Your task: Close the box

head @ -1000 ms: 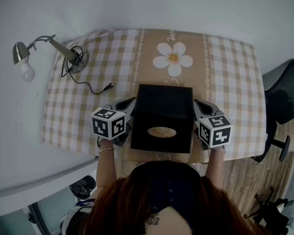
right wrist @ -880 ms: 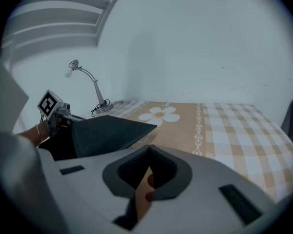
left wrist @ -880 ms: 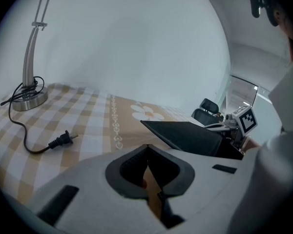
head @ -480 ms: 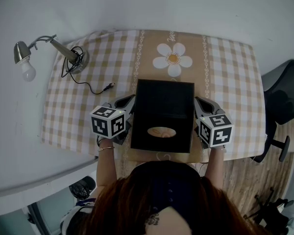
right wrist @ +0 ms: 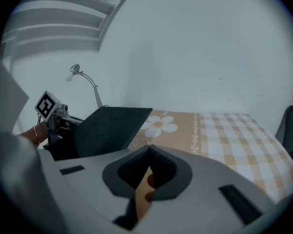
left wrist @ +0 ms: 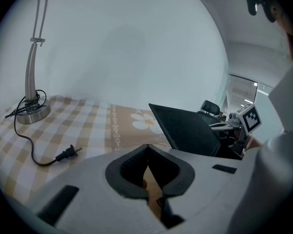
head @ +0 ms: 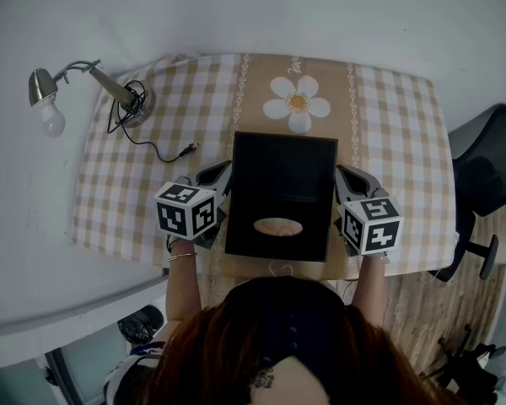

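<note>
- Box (head: 280, 245) of black colour stands on the surface (head: 396, 116), at the edge close to the person, on a checked cloth (head: 143, 188) with a printed daisy (head: 298, 101) just behind it.
- Its lid (left wrist: 185, 128) is raised and tilted, so the box is open; a pale oval thing (head: 278, 225) shows inside.
- Left claw (head: 218, 174) is just beside the left wall of the box. Its jaws are pressed together with nothing between them. I cannot tell if the tips touch the box.
- Right claw (head: 347, 176) is just beside the right wall, in the same posture, jaws together and empty.
- The lid stands between the two claws, not inside either one.
- A desk lamp (head: 110, 87) is at the far left corner; its loose plug (head: 186, 148) lies on the cloth between the lamp and the box.
</note>
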The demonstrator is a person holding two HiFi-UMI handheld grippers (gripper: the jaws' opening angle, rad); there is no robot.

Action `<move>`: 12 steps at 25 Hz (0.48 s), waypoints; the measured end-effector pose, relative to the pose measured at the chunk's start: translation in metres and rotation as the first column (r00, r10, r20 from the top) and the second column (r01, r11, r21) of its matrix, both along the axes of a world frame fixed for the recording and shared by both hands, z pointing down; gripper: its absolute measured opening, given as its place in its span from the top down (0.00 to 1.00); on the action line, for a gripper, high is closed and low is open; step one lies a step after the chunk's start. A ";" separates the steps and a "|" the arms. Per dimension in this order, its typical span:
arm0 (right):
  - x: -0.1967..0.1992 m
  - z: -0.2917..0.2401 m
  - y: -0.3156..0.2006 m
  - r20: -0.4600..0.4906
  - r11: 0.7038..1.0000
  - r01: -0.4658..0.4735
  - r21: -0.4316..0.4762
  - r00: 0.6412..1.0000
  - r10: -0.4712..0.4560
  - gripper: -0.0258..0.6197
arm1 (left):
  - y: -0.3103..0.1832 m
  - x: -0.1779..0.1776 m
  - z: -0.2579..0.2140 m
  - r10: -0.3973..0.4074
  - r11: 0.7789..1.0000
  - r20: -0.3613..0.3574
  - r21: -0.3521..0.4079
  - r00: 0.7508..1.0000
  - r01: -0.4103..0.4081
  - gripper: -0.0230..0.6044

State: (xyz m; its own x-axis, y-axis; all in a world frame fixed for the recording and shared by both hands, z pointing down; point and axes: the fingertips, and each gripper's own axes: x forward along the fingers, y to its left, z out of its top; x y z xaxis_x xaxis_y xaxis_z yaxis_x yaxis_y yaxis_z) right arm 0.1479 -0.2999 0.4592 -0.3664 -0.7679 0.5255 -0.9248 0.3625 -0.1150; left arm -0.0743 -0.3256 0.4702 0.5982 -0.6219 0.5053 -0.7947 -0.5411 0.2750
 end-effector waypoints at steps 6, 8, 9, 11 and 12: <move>0.000 -0.006 0.002 0.000 1.000 -0.014 0.016 1.000 0.014 0.93 | 0.001 -0.001 -0.007 -0.006 1.000 0.005 0.020 1.000 0.006 0.93; -0.001 -0.008 0.003 0.004 1.000 -0.018 0.021 1.000 0.018 0.93 | 0.002 -0.002 -0.009 -0.007 1.000 0.003 0.026 1.000 0.007 0.93; 0.000 -0.009 0.003 0.005 0.999 -0.021 0.024 1.000 0.021 0.93 | 0.003 -0.002 -0.010 -0.009 1.000 0.003 0.030 1.000 0.009 0.93; 0.000 -0.012 0.004 0.004 0.999 -0.028 0.032 1.000 0.028 0.93 | 0.004 -0.002 -0.013 -0.014 0.999 0.008 0.039 1.000 0.014 0.93; 0.000 -0.013 0.005 0.002 0.999 -0.031 0.036 1.000 0.031 0.93 | 0.004 -0.002 -0.014 -0.017 0.999 0.011 0.045 1.000 0.016 0.93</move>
